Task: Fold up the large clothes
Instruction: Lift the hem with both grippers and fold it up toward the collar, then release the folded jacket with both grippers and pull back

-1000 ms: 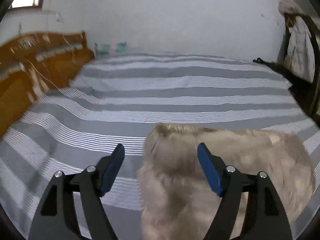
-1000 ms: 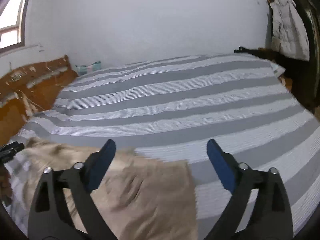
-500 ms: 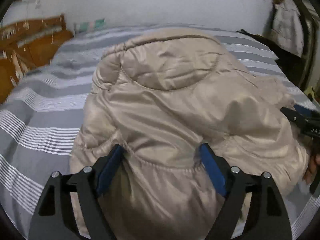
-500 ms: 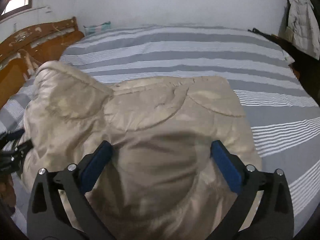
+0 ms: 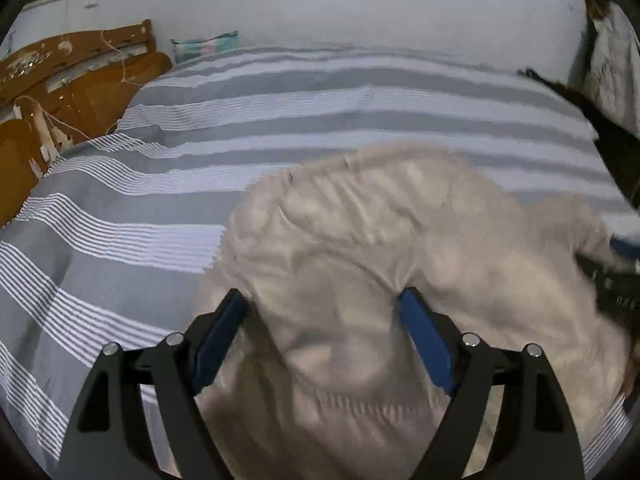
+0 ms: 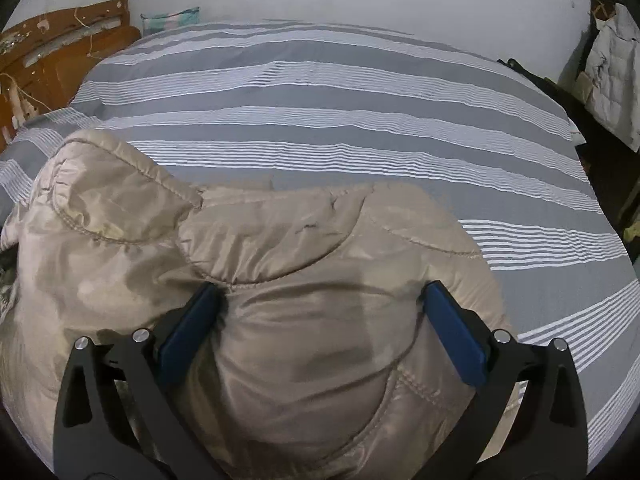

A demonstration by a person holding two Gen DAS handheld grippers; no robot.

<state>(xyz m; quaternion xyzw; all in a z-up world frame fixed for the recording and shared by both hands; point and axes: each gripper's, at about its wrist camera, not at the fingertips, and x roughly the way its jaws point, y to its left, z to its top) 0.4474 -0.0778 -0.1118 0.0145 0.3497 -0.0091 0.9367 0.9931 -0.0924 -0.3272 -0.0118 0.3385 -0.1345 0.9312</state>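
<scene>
A beige quilted puffer jacket (image 5: 380,240) (image 6: 280,232) lies bunched on the near part of the grey-and-white striped bed (image 5: 120,220) (image 6: 320,92). My left gripper (image 5: 322,296) is low over the jacket's left part. Its jaws stand wide and puffed fabric fills the gap between the blue pads (image 5: 218,336). My right gripper (image 6: 322,289) straddles the jacket's right part in the same way, jaws at their widest, with fabric bulging between the pads (image 6: 456,336). At the right edge of the left wrist view, part of the right gripper (image 5: 616,280) shows against the jacket.
A wooden headboard (image 5: 60,80) (image 6: 48,52) runs along the bed's left side, and a small pillow (image 5: 204,42) lies at the far corner. On the right stand dark furniture (image 6: 600,168) and a hanging white coat (image 6: 612,80). Striped bedding stretches beyond the jacket.
Both grippers have come down and forward onto the jacket, which now sits between their jaws. A second ago they were above the bed with nothing between the pads. The right jaws have widened a little.
</scene>
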